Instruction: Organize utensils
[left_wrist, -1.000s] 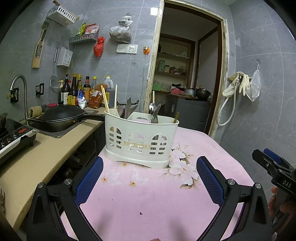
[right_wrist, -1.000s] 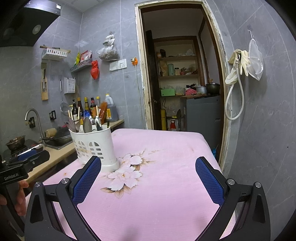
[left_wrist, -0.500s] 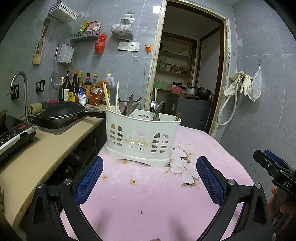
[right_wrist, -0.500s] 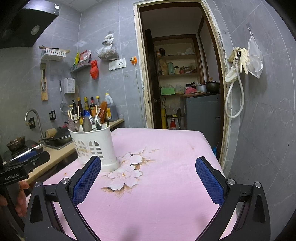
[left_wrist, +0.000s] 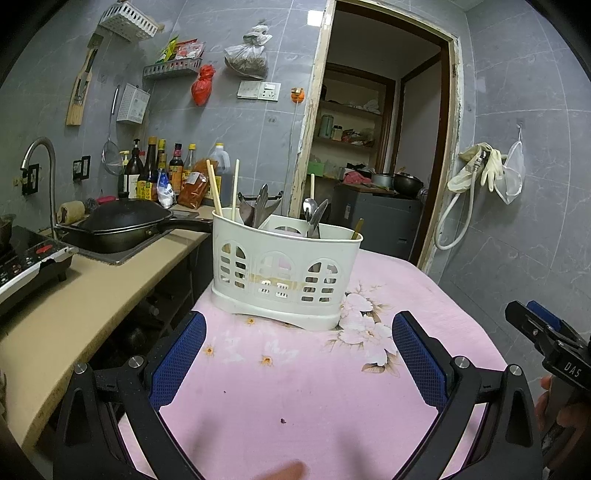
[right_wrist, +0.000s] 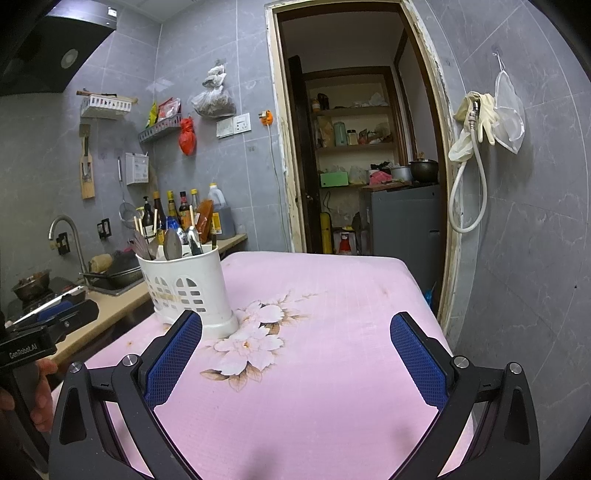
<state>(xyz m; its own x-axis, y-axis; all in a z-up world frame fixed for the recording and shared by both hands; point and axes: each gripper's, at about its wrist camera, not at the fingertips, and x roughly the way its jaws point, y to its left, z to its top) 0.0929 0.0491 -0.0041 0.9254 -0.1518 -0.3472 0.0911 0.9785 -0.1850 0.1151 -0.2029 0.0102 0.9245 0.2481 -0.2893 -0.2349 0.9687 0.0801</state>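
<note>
A white plastic utensil caddy (left_wrist: 284, 273) stands on the pink flowered tablecloth (left_wrist: 295, 387). It holds chopsticks (left_wrist: 214, 188), spoons (left_wrist: 312, 214) and other metal utensils (left_wrist: 258, 206). My left gripper (left_wrist: 297, 354) is open and empty, just in front of the caddy. In the right wrist view the caddy (right_wrist: 188, 288) is at the left. My right gripper (right_wrist: 295, 354) is open and empty over the table's middle, to the right of the caddy. Each gripper shows at the edge of the other's view.
A beige counter (left_wrist: 74, 306) runs along the left with a black wok (left_wrist: 118, 225), an induction cooker (left_wrist: 26, 266), bottles (left_wrist: 162, 173) and a tap (left_wrist: 40, 162). An open doorway (right_wrist: 365, 158) lies beyond the table. A hose and gloves (right_wrist: 476, 122) hang on the right wall.
The left wrist view has dropped and tilted slightly, so the caddy sits a little higher in frame. The right gripper has barely moved. Both stay open.
</note>
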